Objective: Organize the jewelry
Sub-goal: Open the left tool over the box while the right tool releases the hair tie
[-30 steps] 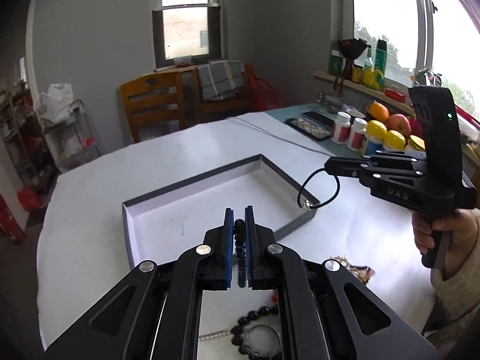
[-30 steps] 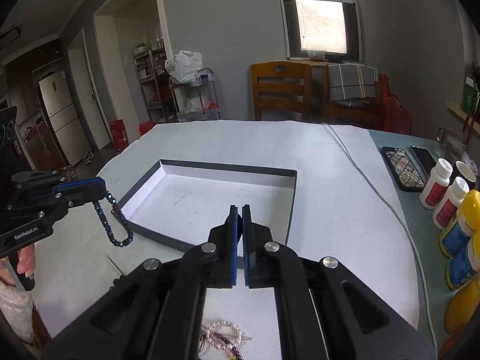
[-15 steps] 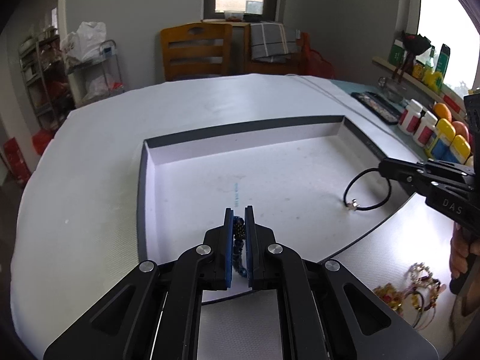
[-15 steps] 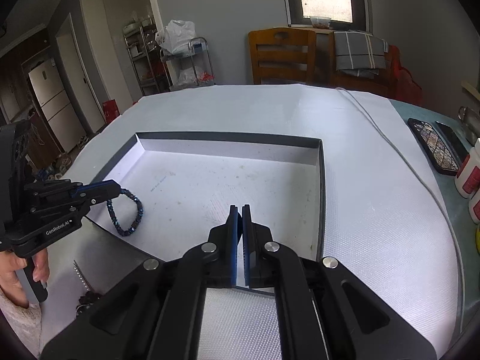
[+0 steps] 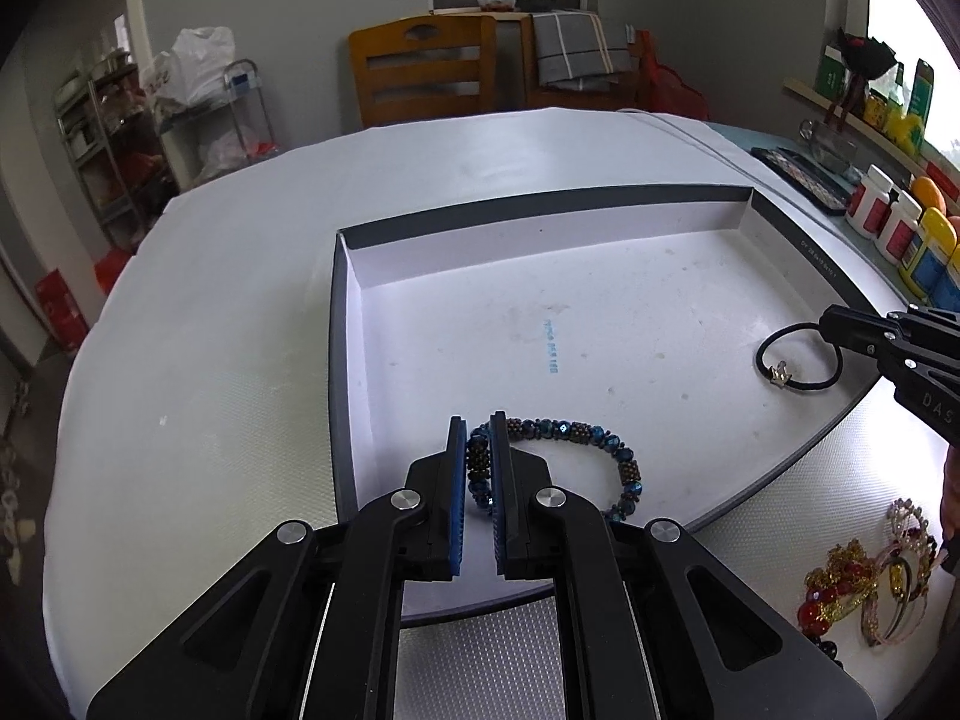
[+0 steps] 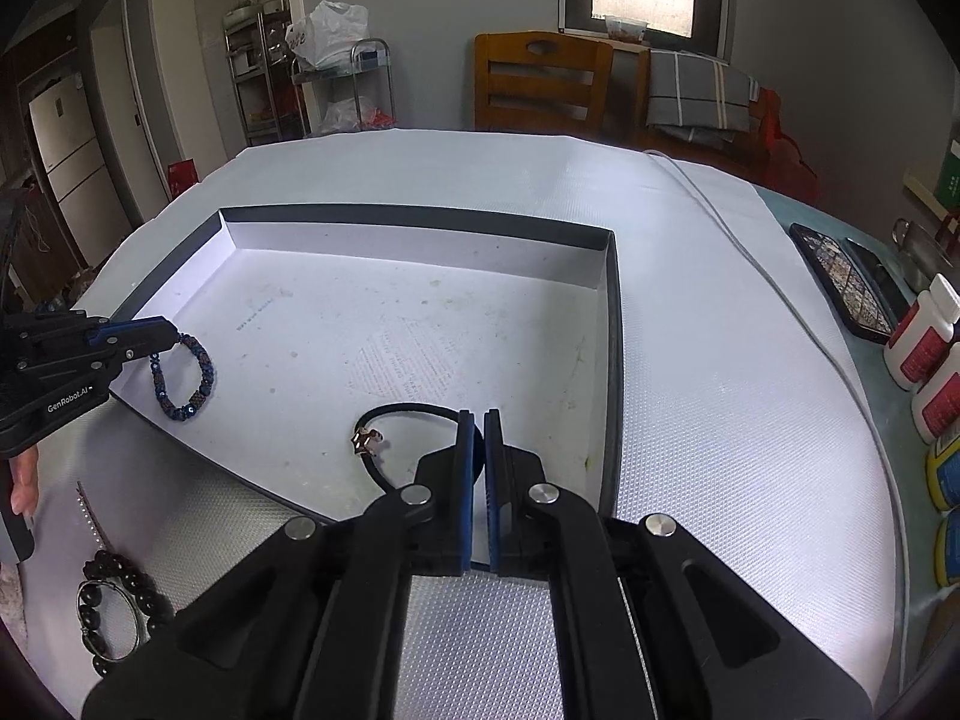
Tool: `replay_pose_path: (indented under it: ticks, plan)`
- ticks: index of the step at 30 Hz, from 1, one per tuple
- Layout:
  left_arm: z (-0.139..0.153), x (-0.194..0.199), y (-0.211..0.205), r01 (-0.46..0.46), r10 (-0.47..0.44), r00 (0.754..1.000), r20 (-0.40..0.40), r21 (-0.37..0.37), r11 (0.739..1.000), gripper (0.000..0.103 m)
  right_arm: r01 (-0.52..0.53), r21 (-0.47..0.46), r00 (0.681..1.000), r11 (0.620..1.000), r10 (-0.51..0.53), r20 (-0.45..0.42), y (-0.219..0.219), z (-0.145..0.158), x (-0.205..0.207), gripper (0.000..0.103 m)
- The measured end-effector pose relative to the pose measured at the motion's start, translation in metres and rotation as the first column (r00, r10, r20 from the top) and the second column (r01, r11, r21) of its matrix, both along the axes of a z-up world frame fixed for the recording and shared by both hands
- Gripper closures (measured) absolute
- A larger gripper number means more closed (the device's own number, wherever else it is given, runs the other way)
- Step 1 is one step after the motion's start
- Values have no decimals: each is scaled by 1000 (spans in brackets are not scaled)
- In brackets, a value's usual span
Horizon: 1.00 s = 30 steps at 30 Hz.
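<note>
A shallow grey-walled box [image 5: 540,213] [image 6: 414,222] with a white floor lies on the white table. My left gripper [image 5: 478,435] [image 6: 171,333] is shut on a blue beaded bracelet [image 5: 600,450] [image 6: 192,381], which rests on the box floor near the front left corner. My right gripper [image 6: 478,420] [image 5: 825,321] is shut on a black cord bracelet [image 6: 396,414] [image 5: 792,360] with a small metal charm, lying on the box floor at the front right.
Loose jewelry lies in front of the box: red-gold and pink pieces [image 5: 864,582], a black bead bracelet [image 6: 120,606] and a thin chain [image 6: 87,510]. Bottles [image 6: 927,354], phones [image 6: 852,282] and a cable [image 6: 780,294] sit on the right. Chairs stand behind the table.
Both grippers have come down and forward over the box. The blue bracelet and the black cord, which hung in the air, now lie on the box floor.
</note>
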<state>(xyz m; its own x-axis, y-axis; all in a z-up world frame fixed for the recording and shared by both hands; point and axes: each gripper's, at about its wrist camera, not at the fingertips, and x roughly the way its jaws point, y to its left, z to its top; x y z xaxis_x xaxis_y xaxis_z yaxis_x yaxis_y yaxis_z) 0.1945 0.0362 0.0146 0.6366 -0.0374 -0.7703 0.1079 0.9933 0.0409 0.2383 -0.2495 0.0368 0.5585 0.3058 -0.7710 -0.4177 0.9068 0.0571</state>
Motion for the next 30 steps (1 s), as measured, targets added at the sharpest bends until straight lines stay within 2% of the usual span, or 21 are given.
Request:
replay_pose_path:
  ticks: [4,7,8,10,14,16,24,30]
  plan:
    - [1,-1,0,3,-3,1000,7,-1,1000,80,-1,3,1000,1000,1,0,-1,0,-1,99]
    - [1,-2,-1,6,-6,1000,12,-3,1000,74,0,8,1000,1000,0,4,-1,0,-1,96]
    - [2,-3,-2,8,-8,1000,17,-8,1000,72,-1,16,1000,1000,1,4,-1,1,-1,92]
    - [5,-5,-2,10,-10,999,30,-13,1000,68,3,34,1000,999,-4,16,-3,4,-3,77]
    - [9,-7,-4,14,-14,999,47,-15,1000,59,11,57,999,998,-14,42,-8,11,-4,65]
    - [10,-8,-6,18,-18,998,55,-12,1000,55,15,67,999,998,-19,50,-9,14,-5,55]
    - [17,-14,-11,30,-29,996,86,-8,1000,40,9,82,997,997,-16,81,-9,23,-10,27]
    - [21,-17,-13,29,-28,995,98,-8,1000,31,18,77,996,997,-25,91,-9,25,-11,13]
